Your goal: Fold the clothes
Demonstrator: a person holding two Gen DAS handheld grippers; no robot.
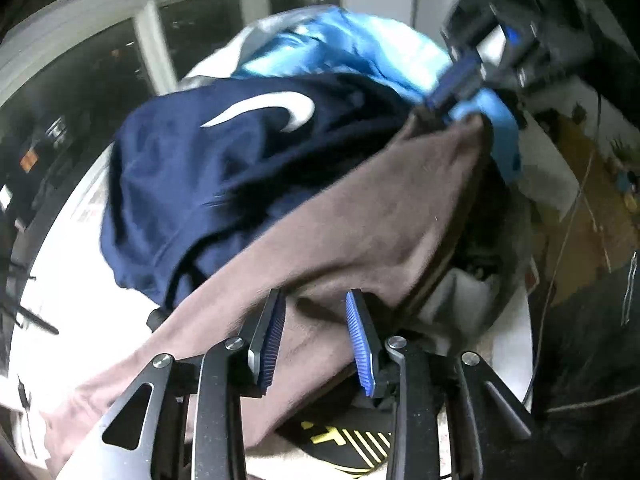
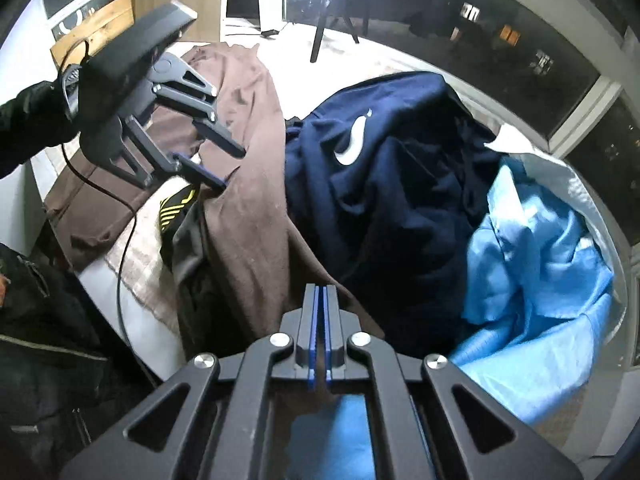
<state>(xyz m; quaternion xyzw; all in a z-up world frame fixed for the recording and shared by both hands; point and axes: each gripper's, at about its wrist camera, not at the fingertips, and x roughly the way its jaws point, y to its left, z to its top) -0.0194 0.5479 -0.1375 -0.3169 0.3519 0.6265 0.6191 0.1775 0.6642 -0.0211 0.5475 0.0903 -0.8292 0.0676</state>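
A brown garment (image 1: pixel 360 208) stretches taut from lower left up to its corner, where my right gripper (image 1: pixel 444 108) is shut on it. In the right wrist view the right gripper (image 2: pixel 320 288) has its blue pads together over the brown garment (image 2: pixel 248 220). My left gripper (image 1: pixel 316 294) is open just above the brown cloth, pads apart and not pressing; from the right wrist view the left gripper (image 2: pixel 231 169) sits at the cloth's edge. A navy garment (image 1: pixel 200 168) (image 2: pixel 400 184) with a white swoosh lies beside it, and a light blue one (image 1: pixel 340 48) (image 2: pixel 532 264) behind.
The clothes pile on a white surface (image 1: pixel 68 280) with a beige blanket (image 2: pixel 140 248). A black garment with yellow print (image 1: pixel 348 440) lies under the brown one. A grey-white bag (image 2: pixel 568 176) holds the blue cloth. Dark windows (image 1: pixel 152 32) and tripod legs (image 2: pixel 320 32) stand behind.
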